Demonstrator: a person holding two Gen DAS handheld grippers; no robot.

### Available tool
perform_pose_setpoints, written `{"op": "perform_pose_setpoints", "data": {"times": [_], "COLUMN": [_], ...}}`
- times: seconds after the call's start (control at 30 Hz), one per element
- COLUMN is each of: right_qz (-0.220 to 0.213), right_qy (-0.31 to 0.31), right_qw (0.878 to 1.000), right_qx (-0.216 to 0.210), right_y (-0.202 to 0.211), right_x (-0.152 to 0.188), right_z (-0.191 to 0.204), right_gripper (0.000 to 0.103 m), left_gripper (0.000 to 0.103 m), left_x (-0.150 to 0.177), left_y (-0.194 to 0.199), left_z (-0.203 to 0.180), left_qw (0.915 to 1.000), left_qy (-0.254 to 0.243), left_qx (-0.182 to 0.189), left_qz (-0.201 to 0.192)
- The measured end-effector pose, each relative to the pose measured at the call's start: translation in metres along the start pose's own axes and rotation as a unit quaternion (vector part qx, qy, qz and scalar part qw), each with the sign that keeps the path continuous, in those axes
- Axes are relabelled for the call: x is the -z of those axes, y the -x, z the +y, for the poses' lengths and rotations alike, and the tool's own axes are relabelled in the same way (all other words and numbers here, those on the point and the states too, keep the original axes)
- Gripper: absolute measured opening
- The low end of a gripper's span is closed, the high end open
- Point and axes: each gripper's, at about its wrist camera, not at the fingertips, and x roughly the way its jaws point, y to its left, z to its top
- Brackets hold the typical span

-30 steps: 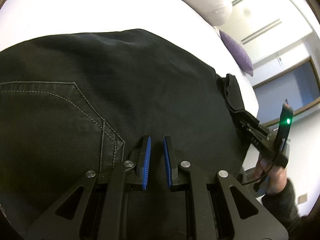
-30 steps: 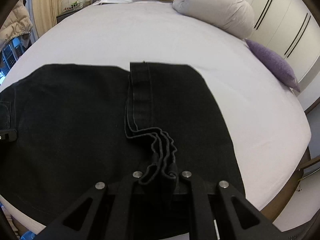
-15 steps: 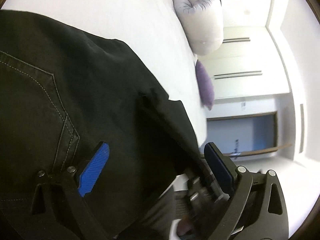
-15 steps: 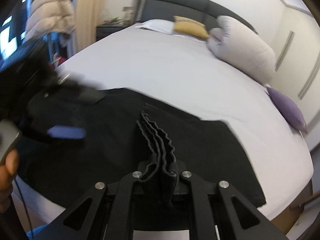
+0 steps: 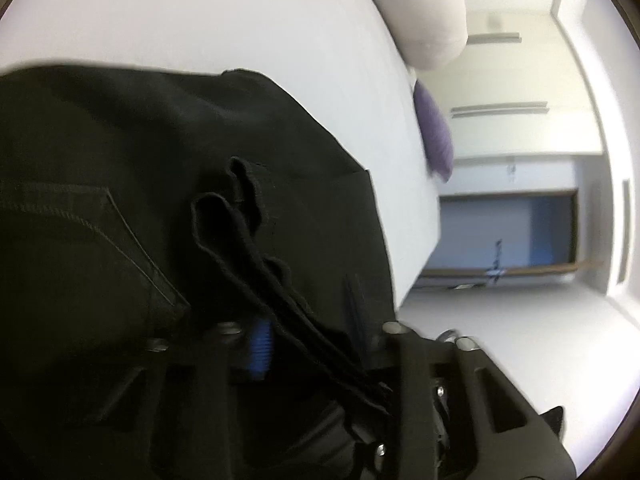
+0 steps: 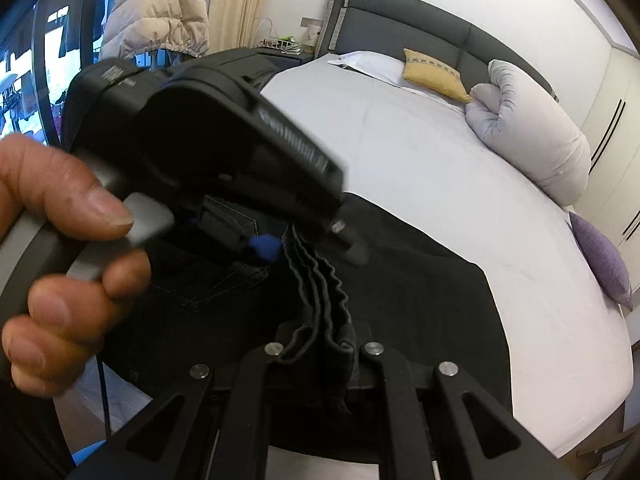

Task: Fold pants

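Note:
Black pants [image 6: 400, 280] lie partly folded on the white bed [image 6: 400, 152], a stitched back pocket [image 5: 80, 216] showing. My right gripper [image 6: 320, 350] is shut on a bunched stack of hem layers [image 6: 320, 288], lifted off the bed. My left gripper [image 5: 308, 336] is open, its blue pads [image 5: 259, 346] on either side of the same bunched layers [image 5: 256, 256]. In the right wrist view the left gripper [image 6: 308, 246] sits close in front, held by a hand [image 6: 60, 256], its fingers straddling the far end of the bunch.
A rolled white duvet [image 6: 528, 132], a yellow cushion [image 6: 432, 76] and a purple cushion [image 6: 604, 260] lie along the bed's head and right side. A dark headboard [image 6: 420, 28], wardrobe doors [image 5: 508, 80] and a puffer jacket [image 6: 160, 12] are around.
My left gripper opened, swung over from the pocket area to the bunched hems held by the right gripper, and now straddles them. The right gripper lifted the bunch higher.

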Motion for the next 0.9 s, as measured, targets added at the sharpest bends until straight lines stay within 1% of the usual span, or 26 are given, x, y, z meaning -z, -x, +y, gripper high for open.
{"op": "perform_pose_setpoints", "data": {"times": [0.07, 0.1, 0.2, 0.27, 0.57, 0.63, 0.67, 0.73, 0.83, 0.87, 0.9], "right_qz": [-0.002, -0.002, -0.003, -0.001, 0.029, 0.036, 0.040, 0.044, 0.047, 0.050, 0.053], "right_qy": [0.002, 0.004, 0.018, 0.029, 0.050, 0.047, 0.040, 0.027, 0.000, -0.009, -0.019], "right_qw": [1.000, 1.000, 1.000, 1.000, 0.998, 0.998, 0.998, 0.998, 0.998, 0.997, 0.997], "right_qx": [0.000, 0.000, 0.002, 0.001, -0.011, -0.016, -0.021, -0.025, -0.041, -0.051, -0.062], "right_y": [0.000, -0.001, -0.002, -0.006, -0.030, -0.035, -0.038, -0.043, -0.044, -0.043, -0.042], "right_x": [-0.001, -0.002, 0.000, 0.002, 0.016, 0.017, 0.018, 0.018, 0.017, 0.016, 0.015], "right_z": [0.000, 0.001, 0.011, 0.017, 0.040, 0.042, 0.043, 0.041, 0.037, 0.034, 0.031], "right_gripper": [0.011, 0.011, 0.011, 0.011, 0.013, 0.015, 0.018, 0.019, 0.027, 0.035, 0.047], "left_gripper": [0.018, 0.017, 0.017, 0.017, 0.017, 0.017, 0.017, 0.017, 0.018, 0.018, 0.019], "left_x": [-0.004, -0.007, -0.013, -0.015, -0.015, -0.013, -0.013, -0.012, -0.012, -0.011, -0.009], "left_y": [0.002, 0.004, 0.008, 0.009, 0.011, 0.014, 0.011, 0.013, 0.014, 0.016, 0.019], "left_z": [-0.005, -0.008, -0.012, -0.008, 0.017, 0.023, 0.021, 0.022, 0.023, 0.023, 0.021], "left_qw": [0.9996, 0.9991, 0.9965, 0.9948, 0.9928, 0.9923, 0.9918, 0.9913, 0.9915, 0.9911, 0.9898], "left_qy": [-0.023, -0.033, -0.059, -0.067, -0.054, -0.056, -0.059, -0.062, -0.062, -0.063, -0.067], "left_qx": [-0.017, -0.027, -0.058, -0.076, -0.106, -0.110, -0.113, -0.116, -0.114, -0.117, -0.125], "left_qz": [0.002, 0.005, 0.008, 0.011, 0.008, 0.008, 0.007, 0.002, -0.007, -0.009, -0.011]}}
